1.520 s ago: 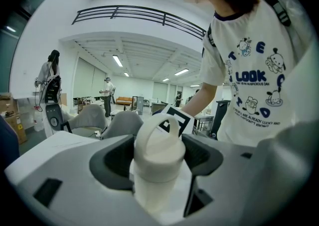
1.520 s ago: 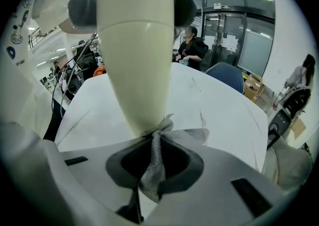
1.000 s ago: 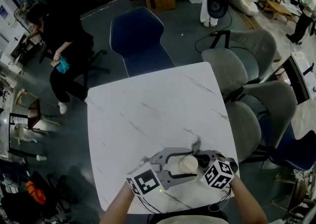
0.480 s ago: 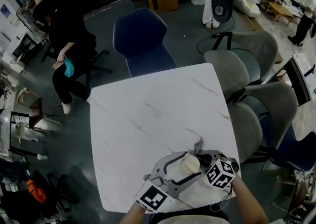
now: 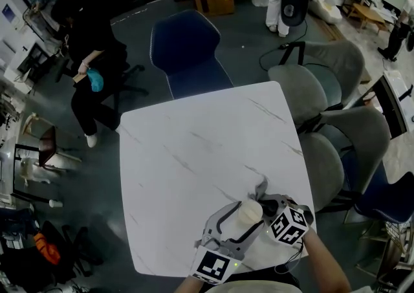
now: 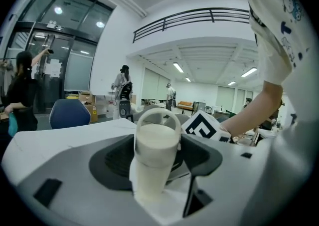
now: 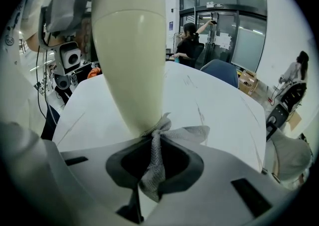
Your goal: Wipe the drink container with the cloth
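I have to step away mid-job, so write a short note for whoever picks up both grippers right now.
Left gripper: jaws shut on the cream drink container, held over the near edge of the white table.
Right gripper: jaws shut on the grey mesh cloth, which touches the container's side near its narrow end.
Done: both things are gripped and the cloth is in contact. How much has been wiped cannot be told.
Left: probably rub the cloth over the rest of the container, then set both down.
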A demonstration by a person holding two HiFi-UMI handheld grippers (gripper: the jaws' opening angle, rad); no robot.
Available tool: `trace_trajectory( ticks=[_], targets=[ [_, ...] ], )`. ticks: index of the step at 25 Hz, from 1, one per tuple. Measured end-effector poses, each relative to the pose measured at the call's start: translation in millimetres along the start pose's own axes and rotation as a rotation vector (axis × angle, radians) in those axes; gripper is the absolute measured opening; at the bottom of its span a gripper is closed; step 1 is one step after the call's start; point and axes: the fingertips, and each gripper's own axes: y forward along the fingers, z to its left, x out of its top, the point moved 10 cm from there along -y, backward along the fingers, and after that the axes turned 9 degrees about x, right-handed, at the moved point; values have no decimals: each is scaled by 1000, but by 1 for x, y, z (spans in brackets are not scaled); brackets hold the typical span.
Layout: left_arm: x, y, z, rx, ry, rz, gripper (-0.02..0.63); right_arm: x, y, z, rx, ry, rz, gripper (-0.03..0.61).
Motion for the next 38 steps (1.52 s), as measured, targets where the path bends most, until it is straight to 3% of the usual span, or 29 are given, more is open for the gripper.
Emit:
trace_trajectory(
  ticks=[7,17,26,38],
  targets=[
    [-4,-1,-5,58,-19,-44,279,-1,1,0,-7,-6,2,51],
    [-7,-4,4,-26,25,-71,270,6,-4,6,-8,-54,4,51],
    [-5,-3,15,-173,90,-54,270,17,-27,9,-2,-82,-46,51],
    [-6,7,33,-445,232,-36,270,31,-63,17,-21,-51,-164,51]
  ],
)
